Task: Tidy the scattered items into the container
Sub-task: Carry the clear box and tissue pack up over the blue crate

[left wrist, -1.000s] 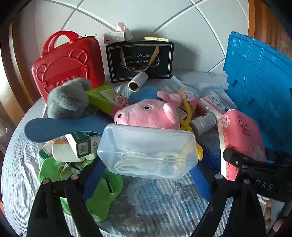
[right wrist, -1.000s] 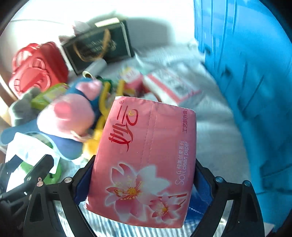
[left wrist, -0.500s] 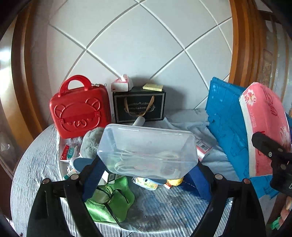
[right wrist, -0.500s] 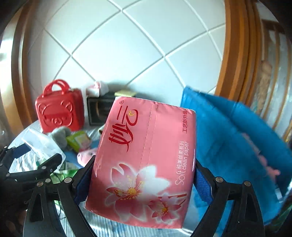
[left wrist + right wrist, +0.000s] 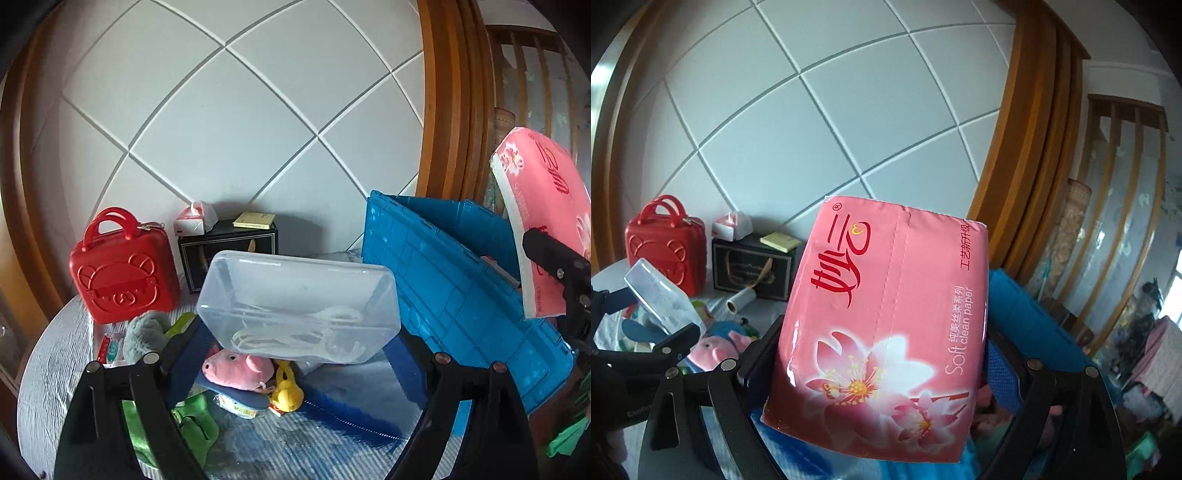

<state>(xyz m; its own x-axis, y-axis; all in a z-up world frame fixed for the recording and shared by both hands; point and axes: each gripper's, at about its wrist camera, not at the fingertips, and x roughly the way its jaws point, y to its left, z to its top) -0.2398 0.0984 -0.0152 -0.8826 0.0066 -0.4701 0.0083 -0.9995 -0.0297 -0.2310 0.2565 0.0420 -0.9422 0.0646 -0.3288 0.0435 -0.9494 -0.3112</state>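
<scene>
at the far left a glossy red plastic case with a moulded bear face and a loop handle (image 5: pixel 123 275) stands upright on the round table covered in a grey ribbed cloth (image 5: pixel 48 373), against the white diagonal-tiled wall. just right of it is a black gift box with gold trim (image 5: pixel 225 251), carrying a small white and red tissue box (image 5: pixel 194 223) and a yellow sticky-note pad (image 5: pixel 254 220) on top. in front lie a grey plush toy (image 5: pixel 144 336), a green fabric pouch (image 5: pixel 192 428), a pink pig plush (image 5: pixel 236 369) and a small yellow toy (image 5: pixel 286 391), crowded together. the left gripper (image 5: pixel 295 343) is clamped across a clear lidded plastic box holding white cables (image 5: pixel 299 306), raised above that clutter with a blue pad pressed to each end. to its right stands the blue ribbed plastic crate (image 5: pixel 454 295), its rim near the box. farthest right, the right gripper (image 5: pixel 882 365) is clamped on a pink flower-printed pack of soft tissue paper (image 5: pixel 890 317), held up over the crate.
</scene>
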